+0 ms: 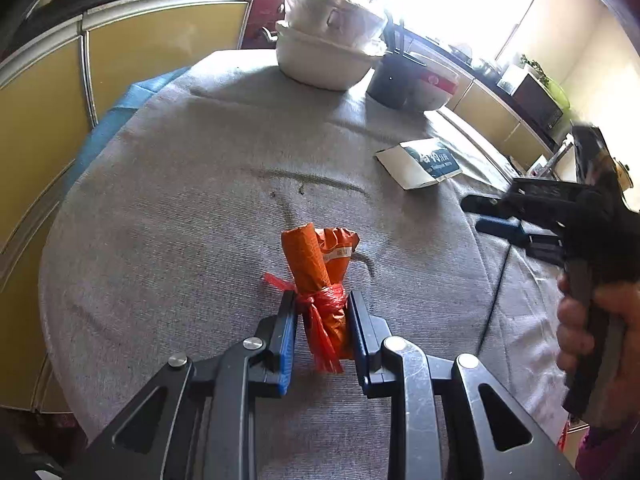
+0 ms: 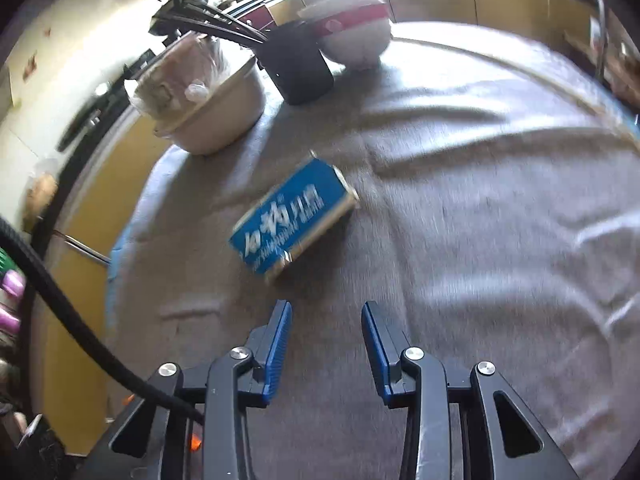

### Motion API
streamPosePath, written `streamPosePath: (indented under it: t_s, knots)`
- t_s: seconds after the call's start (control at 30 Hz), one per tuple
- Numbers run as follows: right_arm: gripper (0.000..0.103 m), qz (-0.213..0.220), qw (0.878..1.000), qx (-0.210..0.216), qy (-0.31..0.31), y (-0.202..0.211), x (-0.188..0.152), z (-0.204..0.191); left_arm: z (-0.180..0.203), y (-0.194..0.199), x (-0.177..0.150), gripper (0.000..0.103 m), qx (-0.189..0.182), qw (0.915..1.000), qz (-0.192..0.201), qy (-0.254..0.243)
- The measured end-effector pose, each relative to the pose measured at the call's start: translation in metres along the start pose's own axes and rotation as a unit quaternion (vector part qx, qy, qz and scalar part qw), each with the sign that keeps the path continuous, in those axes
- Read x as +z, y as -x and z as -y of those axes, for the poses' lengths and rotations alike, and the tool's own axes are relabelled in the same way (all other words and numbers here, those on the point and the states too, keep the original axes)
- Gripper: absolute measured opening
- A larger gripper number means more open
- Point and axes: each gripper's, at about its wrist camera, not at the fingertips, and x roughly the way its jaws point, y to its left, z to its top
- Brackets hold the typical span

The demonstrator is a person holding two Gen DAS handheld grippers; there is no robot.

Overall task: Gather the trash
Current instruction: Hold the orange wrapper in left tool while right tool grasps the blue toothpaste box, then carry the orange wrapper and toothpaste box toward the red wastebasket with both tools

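Landmark: blue box [image 2: 294, 220], lying flat on the grey cloth [image 1: 200, 200] over the table.
Left gripper [image 1: 322, 312]: clamped shut on an orange bag roll [image 1: 320, 276], tied with red plastic string; roll stands upright between the blue pads, well to the left of the blue box and nearer the viewer in the left wrist view.
Orange bag roll, role: probably trash bags for the collecting, or a piece of trash itself; cannot tell which.
Blue box, place: just ahead of the right gripper, slightly left of its line, apart from the fingertips; lies slantwise.
Right gripper [image 2: 326, 312]: jaws parted, nothing between the pads, only bare cloth below.
Beyond the box: white pot [image 2: 208, 112], dark cup [image 2: 298, 68] and a bowl [image 2: 356, 32] at the far edge.
Step in hand: reaching for the blue box, likely the next piece of trash.
Next move calls for: wider jaws, forward travel, a wrist roll to straddle the box across its narrow sides.
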Motion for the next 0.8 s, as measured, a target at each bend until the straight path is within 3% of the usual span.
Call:
streamPosePath:
  t_s: [0.03, 0.13, 0.2, 0.33, 0.57, 0.73, 0.8]
  knots:
    - [0.060, -0.006, 1.000, 0.018, -0.023, 0.002, -0.002, 0.007, -0.002, 0.001, 0.000, 0.026, -0.001, 1.0000, 0.002, 0.003]
    - [0.072, 0.001, 0.987, 0.097, -0.132, 0.007, -0.002, 0.028, -0.005, 0.003, -0.001, 0.026, 0.000, 0.9999, 0.007, 0.008]
    - [0.075, 0.012, 0.982, 0.101, -0.157, 0.009, 0.003, 0.026, -0.006, 0.003, -0.002, 0.026, 0.003, 1.0000, 0.007, 0.006]
    - [0.075, 0.011, 0.984, 0.068, -0.166, -0.002, 0.021, 0.008, -0.010, 0.007, -0.005, 0.026, 0.000, 0.9999, 0.010, 0.008]
    - [0.075, 0.015, 0.982, -0.049, -0.181, -0.032, 0.057, -0.037, -0.018, 0.023, -0.013, 0.026, 0.003, 0.9997, 0.023, -0.004]
    - [0.075, 0.014, 0.976, -0.184, -0.120, -0.060, 0.061, -0.071, -0.021, 0.028, -0.021, 0.026, -0.002, 0.9997, 0.022, -0.013]
    - [0.075, 0.021, 0.974, -0.206, -0.088, -0.066, 0.053, -0.077, -0.022, 0.028, -0.023, 0.026, -0.004, 0.9997, 0.019, -0.013]
